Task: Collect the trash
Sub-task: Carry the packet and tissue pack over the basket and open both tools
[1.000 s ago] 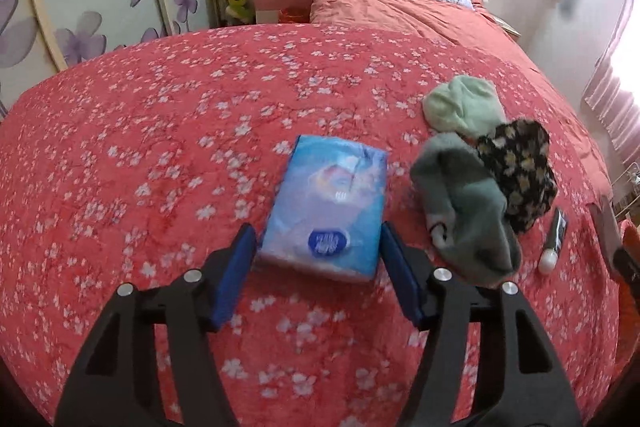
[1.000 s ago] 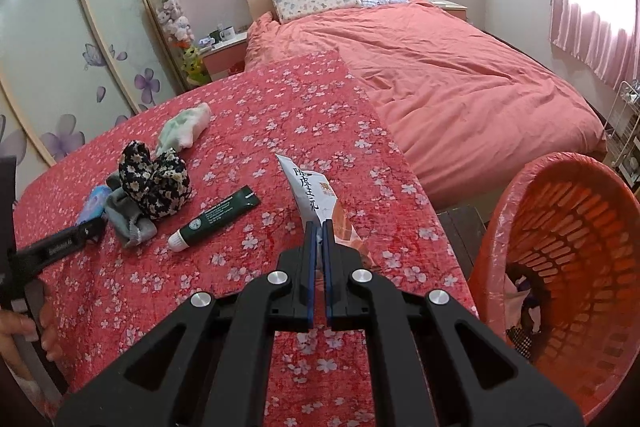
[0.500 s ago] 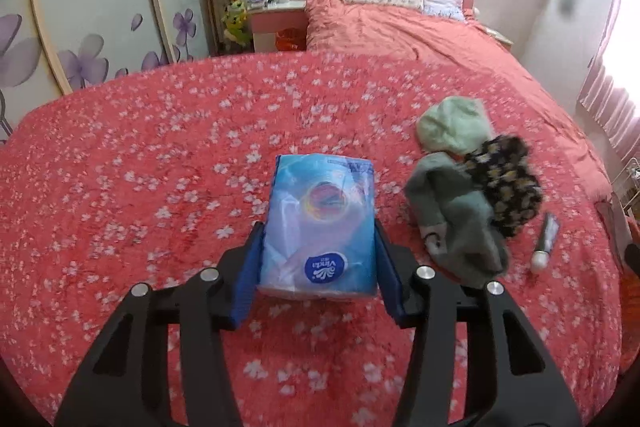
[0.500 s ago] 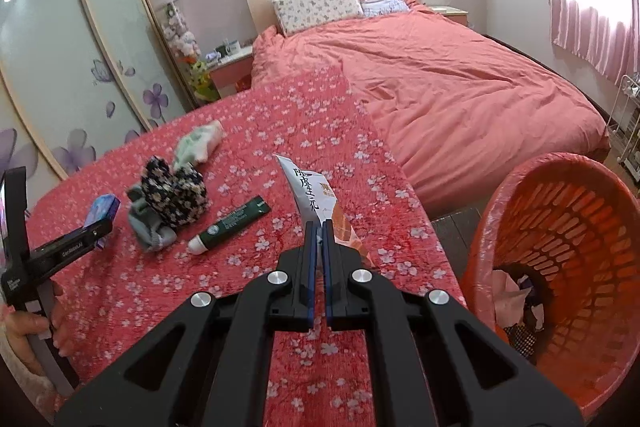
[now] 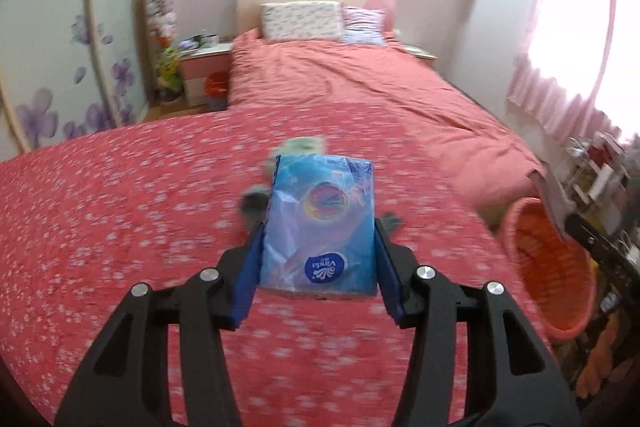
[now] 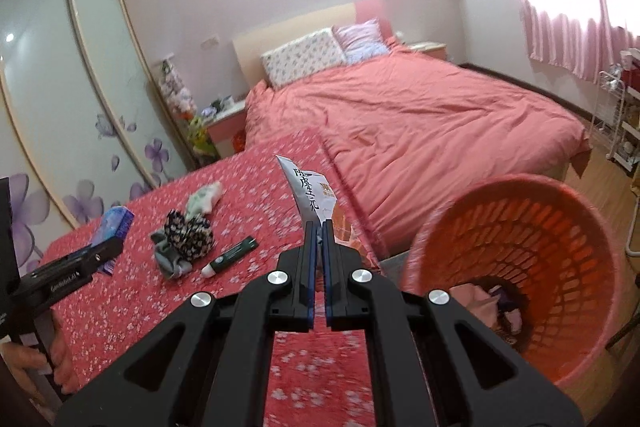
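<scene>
Left gripper (image 5: 319, 251) clamps tissue pack (image 5: 320, 223), long axis toward 12 o'clock. Right gripper (image 6: 318, 241) pinches snack wrapper (image 6: 310, 193), tip toward 11 o'clock.

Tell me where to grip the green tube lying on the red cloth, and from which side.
Grip the green tube across its dark body near the middle, coming from above with the fingers straddling its width. It lies flat and slanted, white cap toward the camera, so the long sides are free. Its cap end lies near the socks; the wrapper side is clearer.

Glossy plastic tissue pack (image 5: 320, 223); perforated plastic basket (image 6: 516, 267); matt floral cloth (image 6: 132, 291).
</scene>
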{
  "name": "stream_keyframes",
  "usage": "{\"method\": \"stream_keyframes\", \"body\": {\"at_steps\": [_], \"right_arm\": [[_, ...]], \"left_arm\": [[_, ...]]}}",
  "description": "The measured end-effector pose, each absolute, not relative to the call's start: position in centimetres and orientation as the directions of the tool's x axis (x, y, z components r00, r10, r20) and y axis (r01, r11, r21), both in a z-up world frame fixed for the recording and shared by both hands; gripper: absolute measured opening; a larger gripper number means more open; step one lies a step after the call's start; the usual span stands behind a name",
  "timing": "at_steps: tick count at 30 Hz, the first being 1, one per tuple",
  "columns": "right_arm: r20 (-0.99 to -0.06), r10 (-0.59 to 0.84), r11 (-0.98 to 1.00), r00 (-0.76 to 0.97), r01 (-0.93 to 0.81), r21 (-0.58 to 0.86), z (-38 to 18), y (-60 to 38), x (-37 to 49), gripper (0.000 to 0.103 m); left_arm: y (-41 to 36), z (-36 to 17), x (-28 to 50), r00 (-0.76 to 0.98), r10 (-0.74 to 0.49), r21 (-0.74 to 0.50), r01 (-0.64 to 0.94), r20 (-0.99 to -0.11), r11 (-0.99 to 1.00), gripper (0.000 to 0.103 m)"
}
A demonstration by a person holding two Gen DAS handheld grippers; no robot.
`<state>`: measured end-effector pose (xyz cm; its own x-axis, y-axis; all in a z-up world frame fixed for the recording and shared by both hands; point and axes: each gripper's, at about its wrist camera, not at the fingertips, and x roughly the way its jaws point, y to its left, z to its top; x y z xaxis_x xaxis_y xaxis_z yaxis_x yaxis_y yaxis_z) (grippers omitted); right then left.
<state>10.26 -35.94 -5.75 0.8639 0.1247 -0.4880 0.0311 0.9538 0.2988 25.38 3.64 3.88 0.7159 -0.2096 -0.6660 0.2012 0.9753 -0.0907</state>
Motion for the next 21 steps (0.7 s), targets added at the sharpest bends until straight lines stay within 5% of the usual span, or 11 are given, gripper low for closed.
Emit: {"method": "stream_keyframes", "body": {"at_steps": [21], "right_arm": [[-0.377, -0.078, 0.901, 0.923, 0.227, 0.37, -5.6, -47.7, 4.5, 0.003]], "left_arm": [[-18.0, 3.4, 21.0, 0.551, -0.522, -0.158, 0.574, -0.651, 0.804, 0.051]]}}
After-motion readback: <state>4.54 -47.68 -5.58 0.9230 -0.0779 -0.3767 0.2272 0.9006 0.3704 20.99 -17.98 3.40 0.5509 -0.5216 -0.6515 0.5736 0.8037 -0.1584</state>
